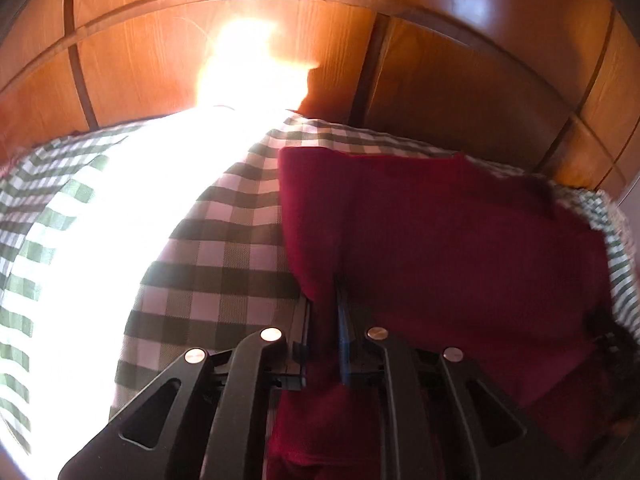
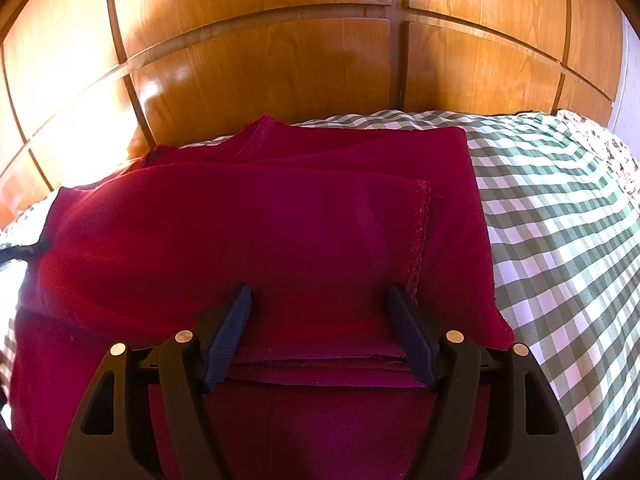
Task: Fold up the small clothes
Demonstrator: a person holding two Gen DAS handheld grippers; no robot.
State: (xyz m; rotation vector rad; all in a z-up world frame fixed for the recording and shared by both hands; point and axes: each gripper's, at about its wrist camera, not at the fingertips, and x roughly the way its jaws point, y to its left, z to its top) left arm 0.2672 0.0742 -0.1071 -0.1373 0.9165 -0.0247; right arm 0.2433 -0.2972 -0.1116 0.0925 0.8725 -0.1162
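Observation:
A dark red garment (image 2: 248, 232) lies partly folded on a green and white checked cloth (image 2: 560, 220). A folded-over layer with a stitched hem (image 2: 420, 232) lies on top. My right gripper (image 2: 320, 296) is open just above the garment's near edge, with cloth between its fingers but not pinched. In the left wrist view my left gripper (image 1: 324, 292) is shut on a fold of the red garment (image 1: 440, 232), which drapes to the right.
A wooden panelled wall or headboard (image 2: 280, 60) stands right behind the checked cloth. Strong sunlight glare (image 1: 100, 240) washes out the left part of the left wrist view. A patterned fabric edge (image 2: 608, 148) shows at far right.

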